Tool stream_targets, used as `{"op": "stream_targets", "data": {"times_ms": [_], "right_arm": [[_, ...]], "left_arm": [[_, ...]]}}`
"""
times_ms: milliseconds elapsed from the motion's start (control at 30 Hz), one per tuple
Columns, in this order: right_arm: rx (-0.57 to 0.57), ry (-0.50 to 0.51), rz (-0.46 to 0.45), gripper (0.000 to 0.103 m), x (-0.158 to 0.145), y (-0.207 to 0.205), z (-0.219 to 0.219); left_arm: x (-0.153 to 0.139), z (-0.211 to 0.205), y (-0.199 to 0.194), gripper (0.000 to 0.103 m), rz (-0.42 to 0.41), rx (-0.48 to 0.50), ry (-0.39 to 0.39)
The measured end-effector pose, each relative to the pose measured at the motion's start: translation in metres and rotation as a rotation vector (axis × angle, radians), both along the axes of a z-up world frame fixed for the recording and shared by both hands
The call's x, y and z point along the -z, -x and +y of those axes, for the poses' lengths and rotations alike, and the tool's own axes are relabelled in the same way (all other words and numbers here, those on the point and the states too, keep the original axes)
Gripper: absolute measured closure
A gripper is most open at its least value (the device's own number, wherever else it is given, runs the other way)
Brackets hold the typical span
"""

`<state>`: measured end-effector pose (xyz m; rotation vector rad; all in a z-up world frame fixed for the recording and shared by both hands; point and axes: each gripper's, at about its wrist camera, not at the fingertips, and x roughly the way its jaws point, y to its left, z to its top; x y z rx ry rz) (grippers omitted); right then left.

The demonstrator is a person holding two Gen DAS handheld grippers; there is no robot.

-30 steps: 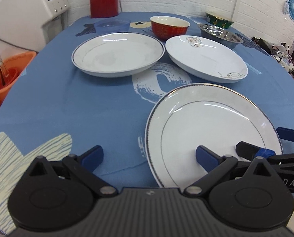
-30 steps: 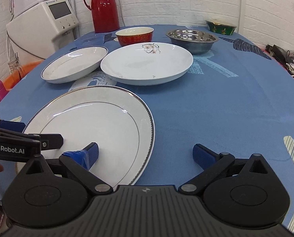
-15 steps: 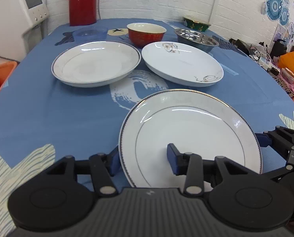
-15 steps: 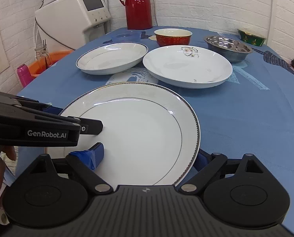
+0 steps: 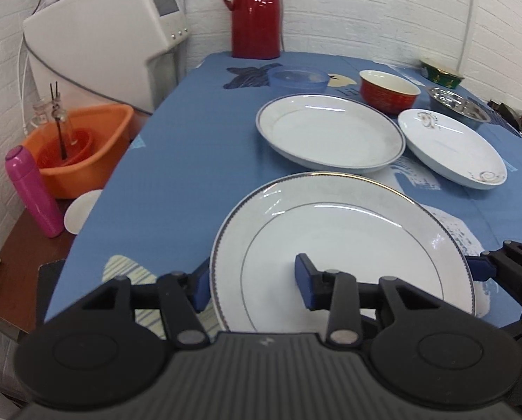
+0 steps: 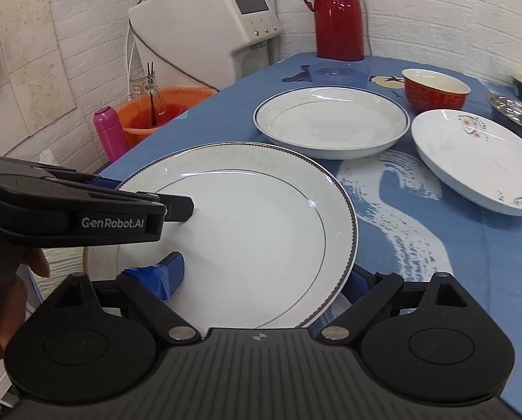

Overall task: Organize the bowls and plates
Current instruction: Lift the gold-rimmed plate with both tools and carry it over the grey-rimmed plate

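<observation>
Both grippers clamped on the big plate (image 5: pixel 345 245): left gripper (image 5: pixel 254 285) on its near-left rim, right gripper (image 6: pixel 264 280) on the near-right. Next plate (image 5: pixel 331 134) sits straight ahead, w/ table beneath.

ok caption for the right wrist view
Both claws grip the gold-rimmed plate from opposite edges above the blue table.

White, grey-rimmed plate (image 5: pixel 348 245); blue tablecloth (image 5: pixel 198 154)

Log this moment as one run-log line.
step: lifting plate | left gripper: shut on flat plate rim | right gripper: shut on opposite rim | deep plate: on table, untouched
</observation>
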<state>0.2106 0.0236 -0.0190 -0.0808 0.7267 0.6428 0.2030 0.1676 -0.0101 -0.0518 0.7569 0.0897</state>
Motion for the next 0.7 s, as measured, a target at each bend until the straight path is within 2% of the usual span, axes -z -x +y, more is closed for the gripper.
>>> {"op": "stream_targets", "data": {"times_ms": [233, 400, 533, 567, 600, 633, 667, 700], "right_arm": [[-0.005, 0.035, -0.017, 0.024, 0.001, -0.009, 0.014], [0.011, 0.056, -0.013, 0.022, 0.001, -0.008, 0.005], [0.013, 0.075, -0.009, 0.021, 0.002, -0.004, 0.000], [0.008, 0.078, -0.009, 0.022, 0.002, -0.004, -0.001], [-0.002, 0.082, -0.005, 0.022, 0.001, -0.003, -0.002], [-0.005, 0.088, 0.002, 0.022, 0.000, -0.003, -0.004], [0.001, 0.089, 0.008, 0.022, -0.002, -0.002, -0.008], [0.014, 0.081, 0.011, 0.022, -0.006, 0.000, -0.016]], "left_arm": [[0.008, 0.022, -0.012, 0.064, -0.001, -0.014, 0.054], [0.012, 0.015, -0.009, 0.064, -0.006, 0.014, 0.093], [0.013, 0.005, -0.005, 0.064, -0.015, 0.035, 0.093], [0.013, 0.005, -0.006, 0.060, -0.012, 0.036, 0.098], [0.012, 0.006, -0.006, 0.044, -0.006, 0.036, 0.099], [0.010, 0.007, -0.005, 0.036, -0.013, 0.030, 0.096], [0.007, 0.009, -0.003, 0.029, -0.032, 0.027, 0.091], [0.002, 0.011, 0.001, 0.029, -0.053, 0.024, 0.081]]}}
